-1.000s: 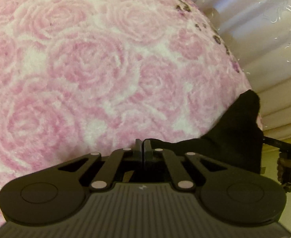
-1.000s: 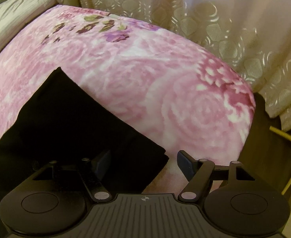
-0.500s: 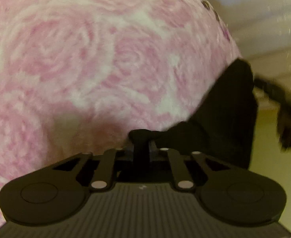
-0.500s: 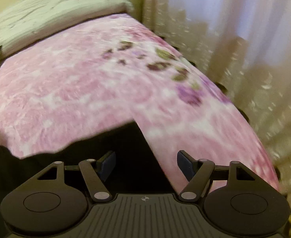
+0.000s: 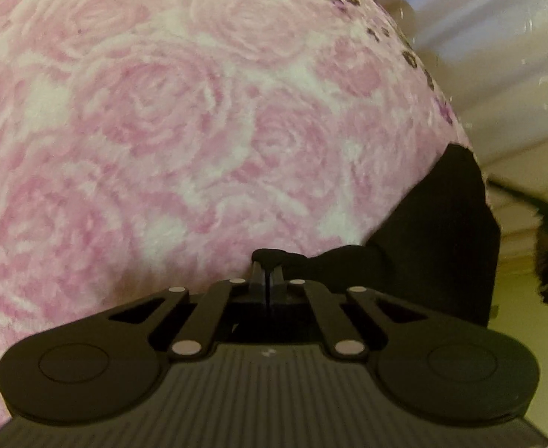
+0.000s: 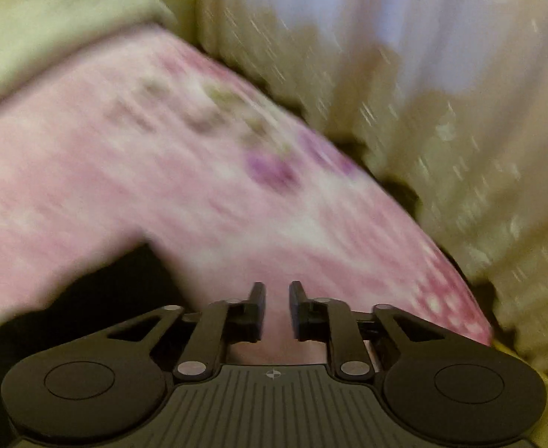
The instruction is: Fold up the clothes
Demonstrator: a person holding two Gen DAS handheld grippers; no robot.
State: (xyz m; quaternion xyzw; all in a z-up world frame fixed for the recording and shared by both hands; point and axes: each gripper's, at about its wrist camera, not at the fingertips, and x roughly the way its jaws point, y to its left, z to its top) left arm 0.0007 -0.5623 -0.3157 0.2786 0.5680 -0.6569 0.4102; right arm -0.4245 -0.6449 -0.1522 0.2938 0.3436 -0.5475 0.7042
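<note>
On the bed, in the left wrist view, the left gripper has its jaws pressed together on a small bunch of the black garment, which pokes up just above the fingertips. From that pinch the cloth runs off to the right and rises in a dark slab near the bed's edge, lying on the pink rose-patterned blanket. Pale curtains hang behind the bed. At the far right edge a blurred dark shape shows, too smeared to name.

In the right wrist view, everything beyond the tool is streaked with motion blur. The right gripper has its jaws a narrow gap apart, with only blanket showing between the fingers and no cloth in them. The black garment lies low and to the left of this gripper, beside it and not touching the fingers as far as the blur allows. A pale pillow or sheet sits at the head of the bed, top left.

The step in hand looks like taking hold for a fold: one corner is secured and the other is not yet. The next move calls for the right gripper to swing left onto a free edge of the garment, clamp it, and then carry both held points across so the cloth doubles over flat.
</note>
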